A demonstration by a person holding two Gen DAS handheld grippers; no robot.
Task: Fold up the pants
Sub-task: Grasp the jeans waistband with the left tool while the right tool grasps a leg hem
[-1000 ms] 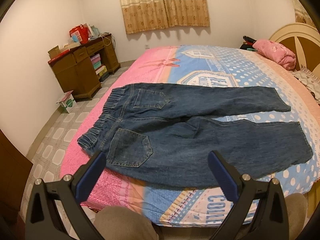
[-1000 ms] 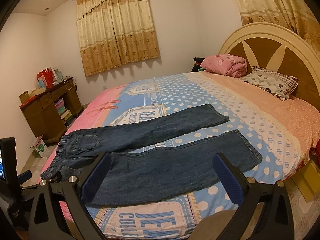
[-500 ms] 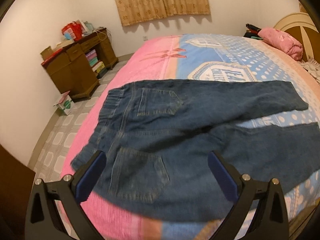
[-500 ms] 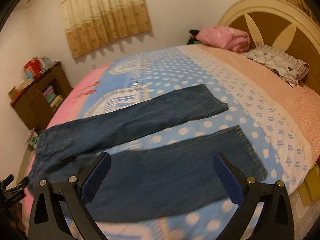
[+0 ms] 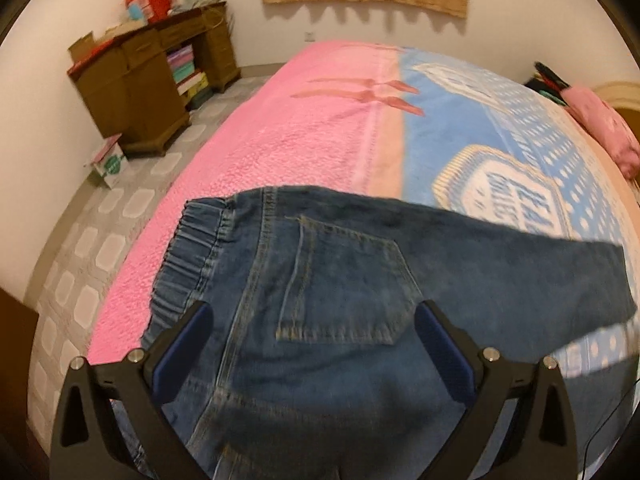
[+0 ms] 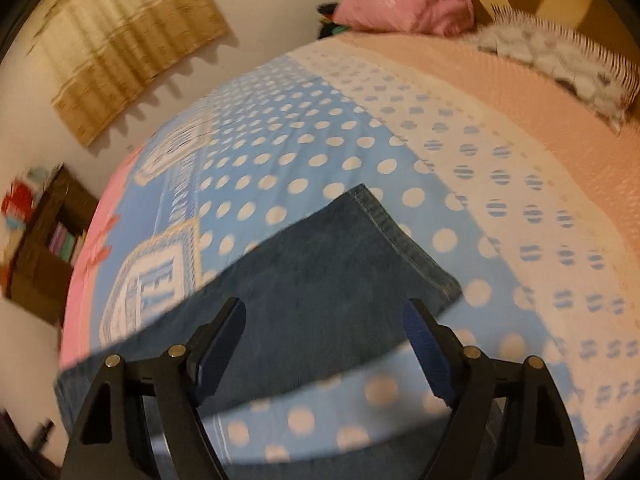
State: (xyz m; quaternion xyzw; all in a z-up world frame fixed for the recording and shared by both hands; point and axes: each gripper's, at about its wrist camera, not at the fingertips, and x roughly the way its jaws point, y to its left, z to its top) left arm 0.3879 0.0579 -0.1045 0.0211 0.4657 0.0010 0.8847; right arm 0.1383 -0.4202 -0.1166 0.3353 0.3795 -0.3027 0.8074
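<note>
One pair of jeans (image 5: pixel 340 288) is lying flat on the bed (image 5: pixel 304 132), seat side up, with its gathered waistband (image 5: pixel 188 256) sitting over the pink part of the blanket near the bed's edge; one back pocket (image 5: pixel 340 280) is showing in full in the left wrist view. One trouser leg (image 6: pixel 332 276) is stretching across the blue dotted part of the blanket in the right wrist view, its stitched hem (image 6: pixel 404 240) pointing toward the headboard end; a strip of dotted blanket is showing just below that leg. Two claws are showing, one in each view. The left claw (image 5: pixel 312 352) is hovering over the seat of the jeans with its two blue-padded fingers (image 5: pixel 180 356) spread wide, gripping nothing (whether the tips are brushing the denim is hard to tell). The right claw (image 6: pixel 324 352) is hanging over the trouser leg, its fingers (image 6: pixel 218 348) likewise well apart and holding nothing. One wooden desk (image 5: pixel 148 80) is standing against the wall; one pink bundle (image 6: pixel 404 8) and one patterned pillow (image 6: pixel 560 60) are lying at the head of the bed; one curtain (image 6: pixel 128 40) is hanging on the wall.
</note>
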